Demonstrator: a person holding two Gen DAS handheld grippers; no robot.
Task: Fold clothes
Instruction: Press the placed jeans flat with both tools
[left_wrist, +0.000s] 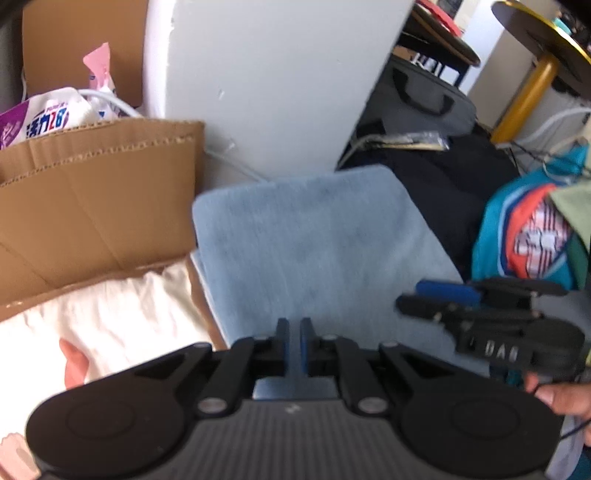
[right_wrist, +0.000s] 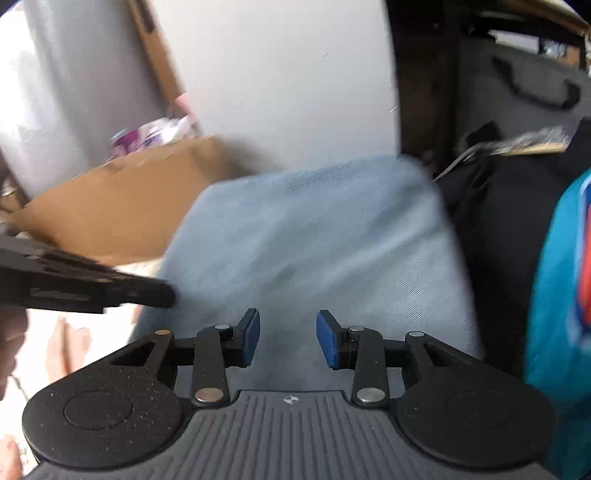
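Left wrist view, folded blue cloth (left_wrist: 314, 243) lengthwise away, left gripper (left_wrist: 294, 347) closed, empty, right gripper (right_wrist: 288, 341) parted, empty

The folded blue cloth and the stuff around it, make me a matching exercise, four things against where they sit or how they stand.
Things:
1. blue cloth
2. cardboard box
3. left tool
4. right tool

Descriptions:
A. jaws apart, nothing between them
B. brown, left of the cloth
C. folded flat, in the middle
D. jaws closed together

Pairs: 1-C, 2-B, 3-D, 4-A
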